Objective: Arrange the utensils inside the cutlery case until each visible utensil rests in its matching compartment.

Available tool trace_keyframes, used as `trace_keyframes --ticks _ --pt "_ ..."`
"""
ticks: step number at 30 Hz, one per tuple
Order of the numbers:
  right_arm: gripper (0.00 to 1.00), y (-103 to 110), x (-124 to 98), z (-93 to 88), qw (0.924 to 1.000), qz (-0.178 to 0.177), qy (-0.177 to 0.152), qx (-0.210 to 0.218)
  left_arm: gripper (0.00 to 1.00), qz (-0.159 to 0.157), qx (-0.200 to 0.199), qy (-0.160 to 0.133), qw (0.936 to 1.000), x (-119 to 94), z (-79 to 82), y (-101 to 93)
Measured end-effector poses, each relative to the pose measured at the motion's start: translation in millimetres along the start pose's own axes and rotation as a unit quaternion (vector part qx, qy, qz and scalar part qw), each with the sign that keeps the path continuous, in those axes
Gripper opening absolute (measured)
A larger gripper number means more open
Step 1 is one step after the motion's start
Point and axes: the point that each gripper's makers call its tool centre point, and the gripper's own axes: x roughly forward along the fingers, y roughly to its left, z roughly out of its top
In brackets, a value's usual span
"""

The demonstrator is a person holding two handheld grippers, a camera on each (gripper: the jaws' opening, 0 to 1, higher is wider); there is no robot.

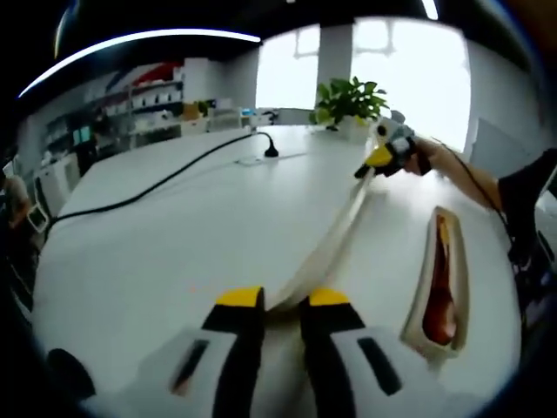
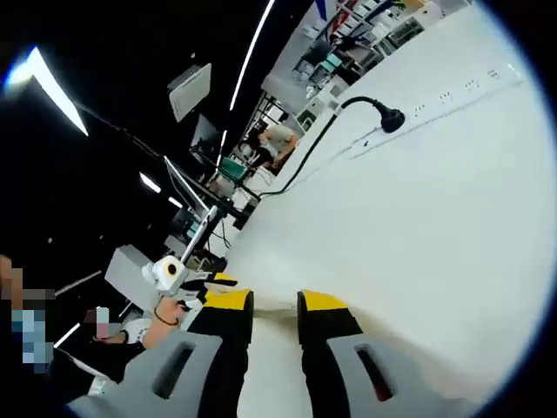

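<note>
A long, thin cream cover (image 1: 335,235) stretches edge-on above the white table (image 1: 174,244). My left gripper (image 1: 283,298) is shut on its near end. At the far end my right gripper (image 1: 376,161), with yellow tips, holds it, a person's arm behind it. To the right lies the cream cutlery case (image 1: 418,305), seen at a low angle, with orange-red utensils (image 1: 439,296) inside. In the right gripper view my right gripper (image 2: 274,303) grips the cover's pale edge (image 2: 277,324). The left gripper (image 2: 209,283) and a hand show at the left.
A black power cable (image 1: 165,178) runs across the table to a plug (image 1: 271,150) beside a flush socket strip (image 1: 261,160). A potted plant (image 1: 348,100) stands at the far edge. Shelves, desks and a seated person (image 2: 274,139) lie beyond the table.
</note>
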Motion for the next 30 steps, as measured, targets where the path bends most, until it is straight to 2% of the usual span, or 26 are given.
trace_keyframes --ticks 4,8,9,10,12,17,21,28,30 --pt "0.20 5 0 6.1 0.9970 0.025 -0.025 -0.069 0.12 -0.023 0.019 0.001 0.9996 -2 -2.6 -9.4" --pt "0.21 5 1 5.7 0.9943 0.038 -0.029 -0.096 0.05 -0.026 0.038 0.000 0.9989 -3 -4.2 -12.6" --pt "0.21 0 2 4.5 0.9942 0.027 -0.018 -0.102 0.05 -0.019 0.041 0.000 0.9990 -3 -3.4 -8.8" --pt "0.21 -9 4 7.6 0.9925 0.001 -0.013 -0.121 0.05 -0.016 0.039 0.003 0.9991 -3 -3.6 -5.7" --pt "0.22 -12 6 11.6 0.9900 -0.013 -0.014 -0.140 0.05 -0.015 0.041 0.006 0.9990 -4 -4.6 -3.0" --pt "0.22 -7 7 10.8 0.9920 -0.004 -0.022 -0.124 0.05 -0.021 0.031 0.000 0.9993 -4 -4.6 -6.6" --pt "0.22 -9 5 7.2 0.9912 -0.009 -0.022 -0.130 0.05 -0.027 0.014 -0.008 0.9995 -4 -1.9 -6.6" --pt "0.22 -10 0 8.9 0.9905 -0.013 -0.029 -0.134 0.04 -0.029 0.014 -0.012 0.9994 -4 2.7 -8.0" --pt "0.22 -10 -1 11.3 0.9883 -0.019 -0.034 -0.148 0.04 -0.031 0.009 -0.016 0.9994 -4 4.8 -8.8"
